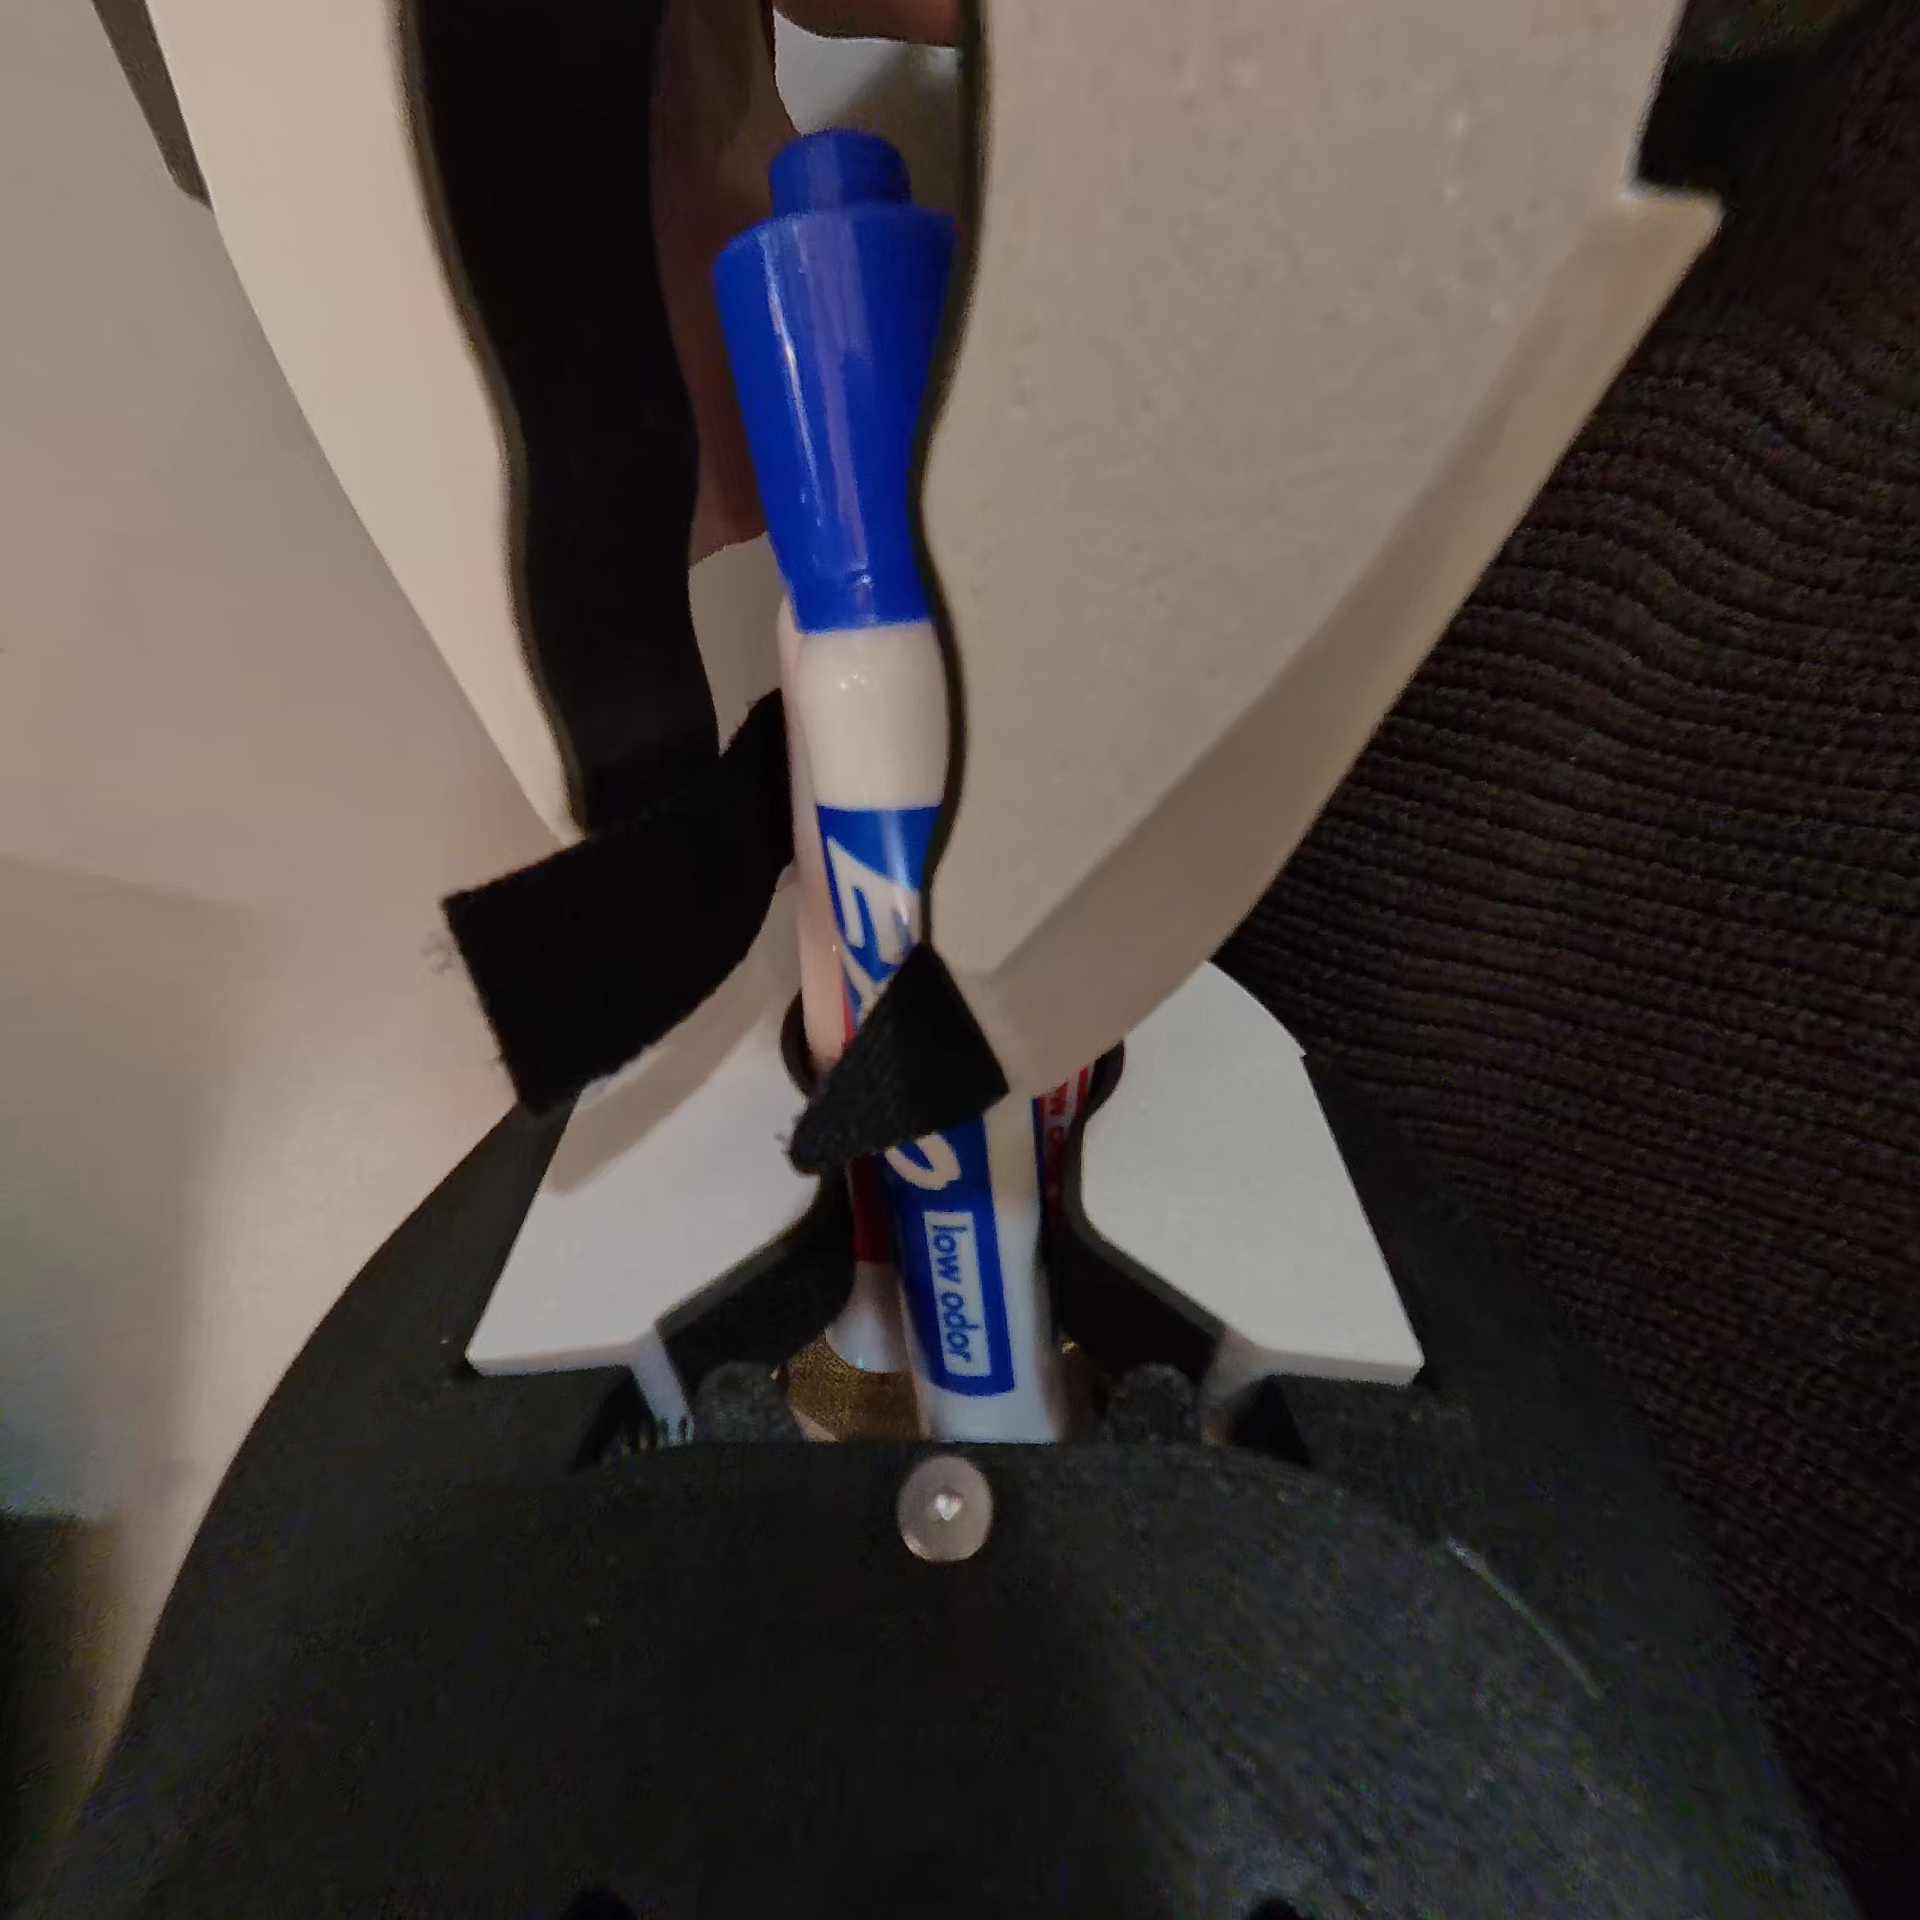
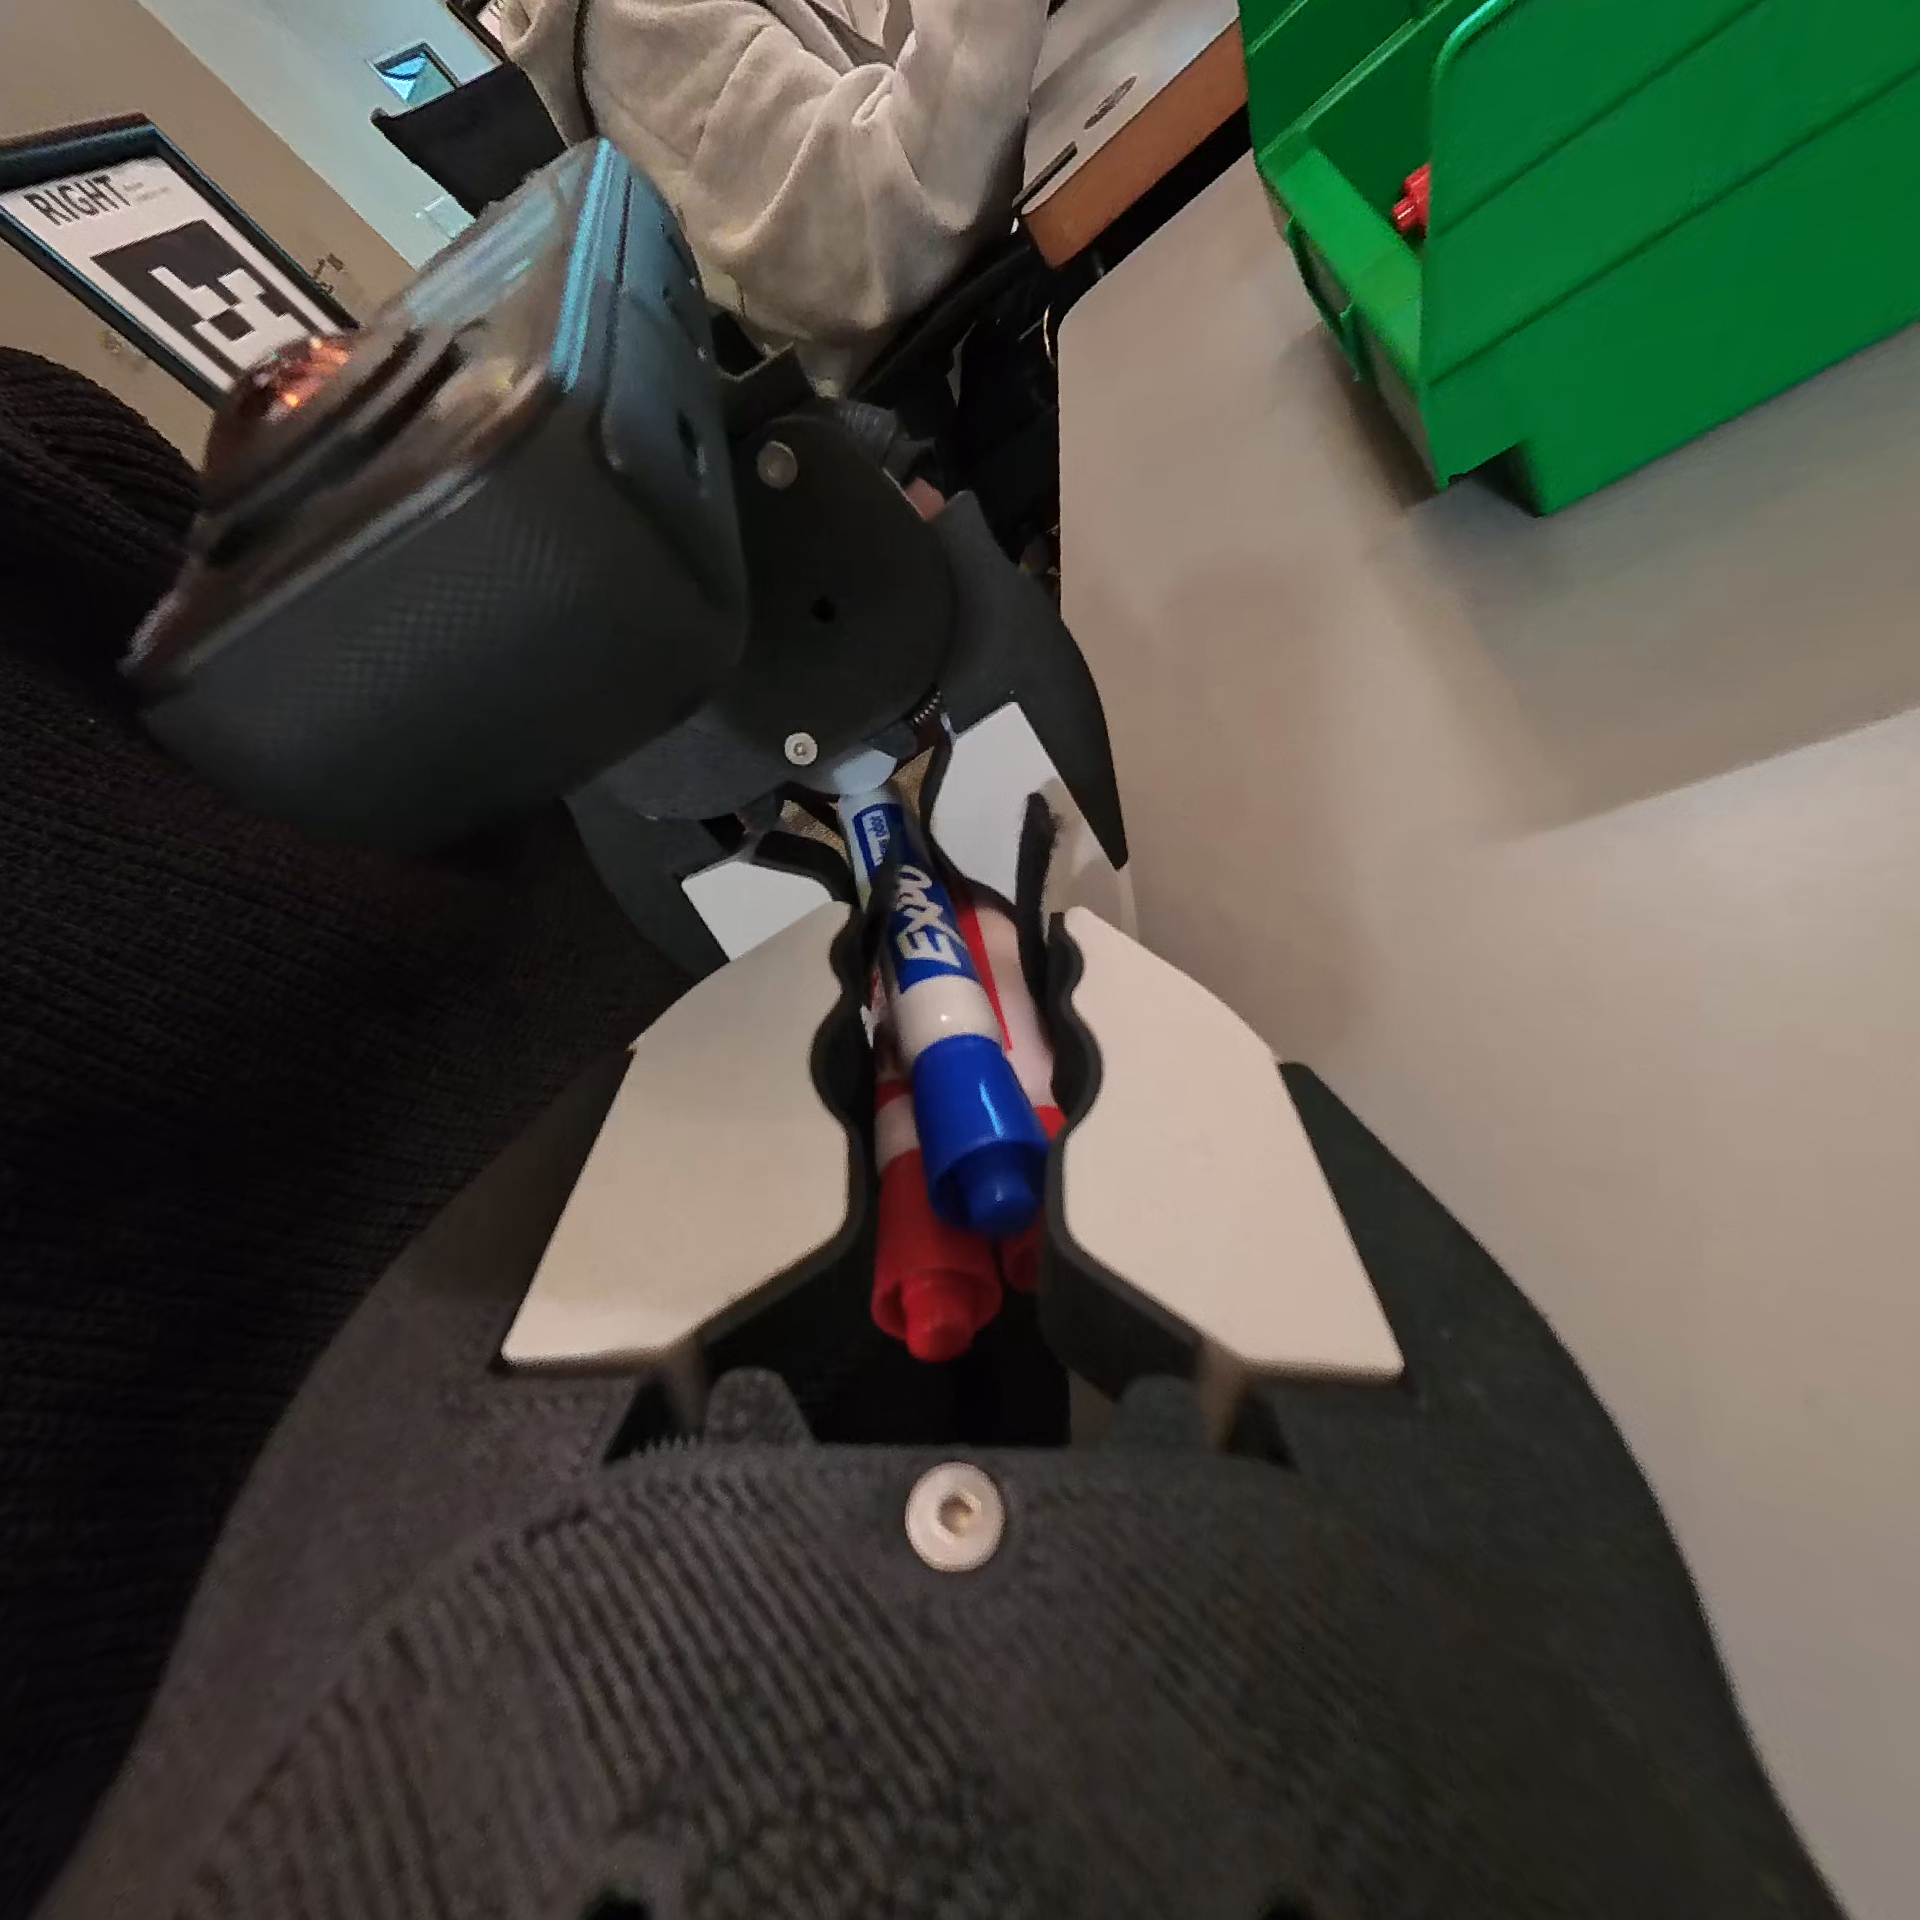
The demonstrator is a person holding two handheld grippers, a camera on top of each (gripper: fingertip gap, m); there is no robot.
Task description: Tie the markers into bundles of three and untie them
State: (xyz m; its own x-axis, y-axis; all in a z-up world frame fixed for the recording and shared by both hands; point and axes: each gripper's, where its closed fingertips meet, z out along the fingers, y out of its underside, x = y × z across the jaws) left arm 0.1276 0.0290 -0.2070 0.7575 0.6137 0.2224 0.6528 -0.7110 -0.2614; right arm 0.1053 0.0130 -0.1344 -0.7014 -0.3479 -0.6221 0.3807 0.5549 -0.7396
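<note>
A bundle of whiteboard markers is held from both ends. The blue-capped marker (image 1: 847, 436) lies on top, and in the right wrist view (image 2: 977, 1112) red-capped markers (image 2: 925, 1288) lie under it. My left gripper (image 1: 956, 1070) is shut on the barrel end of the bundle. My right gripper (image 2: 956, 935) faces it and is shut on the cap end; its big white fingers (image 1: 1247, 468) fill the left wrist view. A loose black velcro strap (image 1: 613, 935) hangs around the barrels, and its end (image 2: 1034, 883) sticks up. The left gripper's black body (image 2: 468, 603) is close ahead.
Green plastic bins (image 2: 1610, 260) stand at the far right on a grey table (image 2: 1455, 935). A person in a grey fleece (image 2: 810, 135) sits behind. A framed black-and-white marker sign (image 2: 177, 260) leans at the left. A black knitted sleeve (image 2: 260, 1039) fills the left side. The tips of one gripper are about 7 cm away from the tips of the other.
</note>
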